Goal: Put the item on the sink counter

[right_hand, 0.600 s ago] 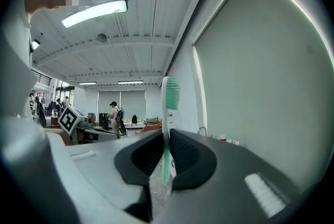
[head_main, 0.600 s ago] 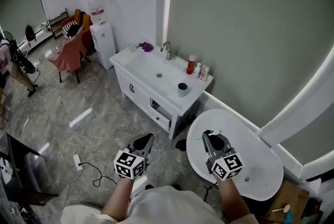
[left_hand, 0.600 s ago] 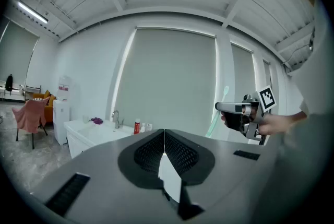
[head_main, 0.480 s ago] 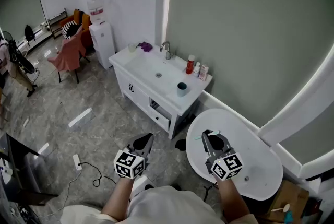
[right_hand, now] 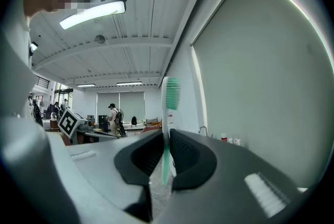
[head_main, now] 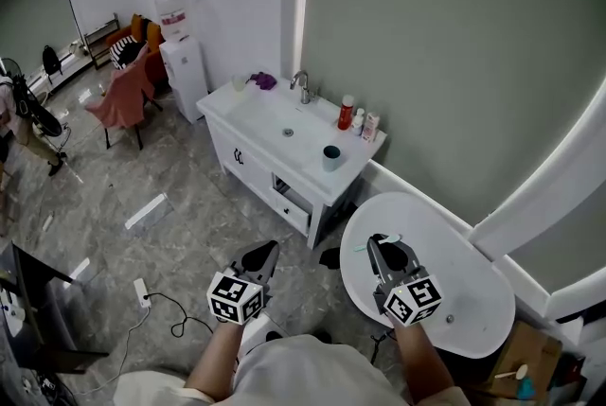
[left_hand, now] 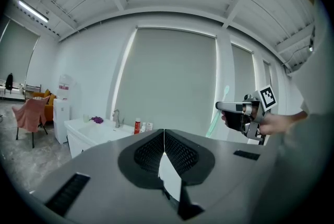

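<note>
A green and white toothbrush (right_hand: 167, 131) stands upright between the jaws of my right gripper (right_hand: 166, 139), which is shut on it. In the head view that right gripper (head_main: 381, 245) hovers over the left edge of a round white table (head_main: 454, 286), with the toothbrush (head_main: 377, 244) sticking out sideways. My left gripper (head_main: 266, 251) is held over the floor beside it. Its jaws meet with nothing between them in the left gripper view (left_hand: 164, 135). The white sink counter (head_main: 352, 171) stands farther off against the wall, apart from both grippers.
On the counter are a faucet (head_main: 303, 89), a purple cloth (head_main: 264, 83), a red bottle (head_main: 347, 116), small bottles and a dark cup (head_main: 330, 158). A water dispenser (head_main: 180, 54) and a draped chair (head_main: 123, 97) stand at the far left. A cable (head_main: 161, 311) lies on the floor.
</note>
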Demonstrator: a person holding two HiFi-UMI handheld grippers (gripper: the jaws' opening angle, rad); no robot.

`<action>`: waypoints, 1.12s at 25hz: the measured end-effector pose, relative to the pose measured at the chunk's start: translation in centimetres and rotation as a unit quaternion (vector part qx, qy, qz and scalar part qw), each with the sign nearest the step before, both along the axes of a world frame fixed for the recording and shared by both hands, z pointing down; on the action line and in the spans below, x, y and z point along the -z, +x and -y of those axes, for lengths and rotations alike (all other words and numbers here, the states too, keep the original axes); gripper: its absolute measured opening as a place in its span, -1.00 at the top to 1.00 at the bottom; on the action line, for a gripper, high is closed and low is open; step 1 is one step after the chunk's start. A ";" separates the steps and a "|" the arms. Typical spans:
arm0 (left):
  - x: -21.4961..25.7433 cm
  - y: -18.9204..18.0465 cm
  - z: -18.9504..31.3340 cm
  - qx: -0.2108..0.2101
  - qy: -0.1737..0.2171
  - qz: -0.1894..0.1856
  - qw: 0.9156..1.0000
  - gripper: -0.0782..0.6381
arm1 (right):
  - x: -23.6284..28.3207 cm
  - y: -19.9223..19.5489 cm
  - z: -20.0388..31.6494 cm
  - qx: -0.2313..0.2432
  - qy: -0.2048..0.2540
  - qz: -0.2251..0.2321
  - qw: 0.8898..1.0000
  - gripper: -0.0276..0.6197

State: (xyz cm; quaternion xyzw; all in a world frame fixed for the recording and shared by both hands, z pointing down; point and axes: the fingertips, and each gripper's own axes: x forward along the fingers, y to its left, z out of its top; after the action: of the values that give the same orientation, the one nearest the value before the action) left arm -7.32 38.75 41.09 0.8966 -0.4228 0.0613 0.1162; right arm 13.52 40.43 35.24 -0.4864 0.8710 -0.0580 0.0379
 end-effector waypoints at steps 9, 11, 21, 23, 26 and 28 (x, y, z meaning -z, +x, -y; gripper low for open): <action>-1.4 -3.0 -0.1 0.002 -0.017 0.006 1.000 0.76 | -1.4 -2.5 0.4 0.000 -0.020 0.004 1.000 0.78; -1.6 -3.7 -0.1 -0.001 -0.019 0.006 1.000 0.76 | -1.6 -3.6 0.3 0.001 -0.020 0.003 1.000 0.78; -3.0 -6.1 0.4 -0.028 -0.028 0.010 0.999 0.76 | -2.4 -6.6 0.1 -0.022 -0.025 0.010 0.999 0.78; -3.3 -6.5 0.6 -0.029 -0.031 0.011 0.999 0.76 | -2.7 -6.8 0.2 -0.024 -0.028 0.009 0.999 0.78; -3.5 -6.9 1.0 -0.028 -0.035 0.007 0.999 0.76 | -3.1 -7.1 0.5 -0.024 -0.035 0.005 0.999 0.78; -3.8 -7.1 1.1 -0.029 -0.038 0.008 0.999 0.76 | -3.2 -7.3 0.8 -0.023 -0.037 0.004 0.999 0.78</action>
State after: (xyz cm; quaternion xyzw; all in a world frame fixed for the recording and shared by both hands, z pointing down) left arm -14.37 37.62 44.88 0.9027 -0.3952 0.0883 0.1453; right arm 6.21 39.62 38.43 -0.5072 0.8567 -0.0911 0.0251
